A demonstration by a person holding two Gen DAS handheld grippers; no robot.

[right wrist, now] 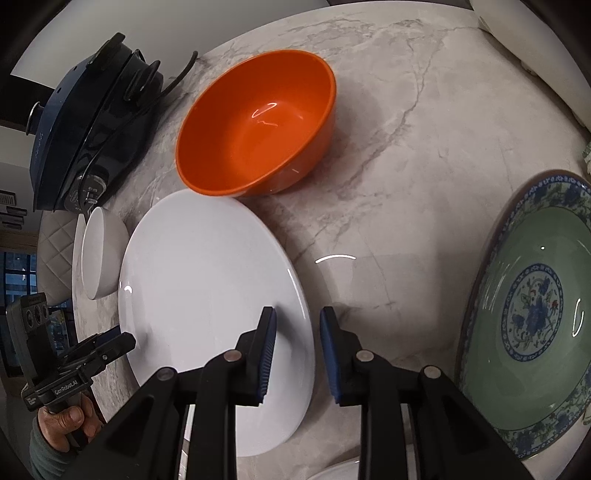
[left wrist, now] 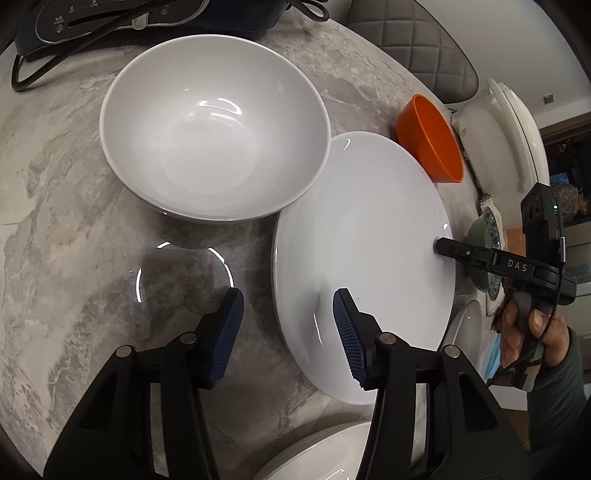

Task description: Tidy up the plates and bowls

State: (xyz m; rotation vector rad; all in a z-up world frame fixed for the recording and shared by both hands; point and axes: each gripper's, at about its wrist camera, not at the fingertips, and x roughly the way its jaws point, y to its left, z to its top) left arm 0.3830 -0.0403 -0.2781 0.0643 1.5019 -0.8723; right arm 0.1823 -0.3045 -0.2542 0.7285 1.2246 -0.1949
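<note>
A flat white plate (left wrist: 369,251) (right wrist: 207,288) lies on the marble table between both grippers. My left gripper (left wrist: 288,325) stands open astride its near-left rim, one blue pad over the plate and the other over the table. My right gripper (right wrist: 297,347) straddles the opposite rim, with its left pad on the plate's surface. A sliver of table shows between the rim and its right pad. In the left wrist view, the right gripper (left wrist: 437,246) rests its tip on the plate's far edge. A large white bowl (left wrist: 214,129) (right wrist: 101,254) sits just behind the plate and an orange bowl (left wrist: 432,140) (right wrist: 258,125) beside it.
A green and blue patterned plate (right wrist: 535,314) lies right of my right gripper. A clear glass dish (left wrist: 184,277) sits under my left finger. A dark electric cooker (left wrist: 129,22) (right wrist: 92,129) with its cord stands at the back, and another white plate (left wrist: 325,454) at the near edge.
</note>
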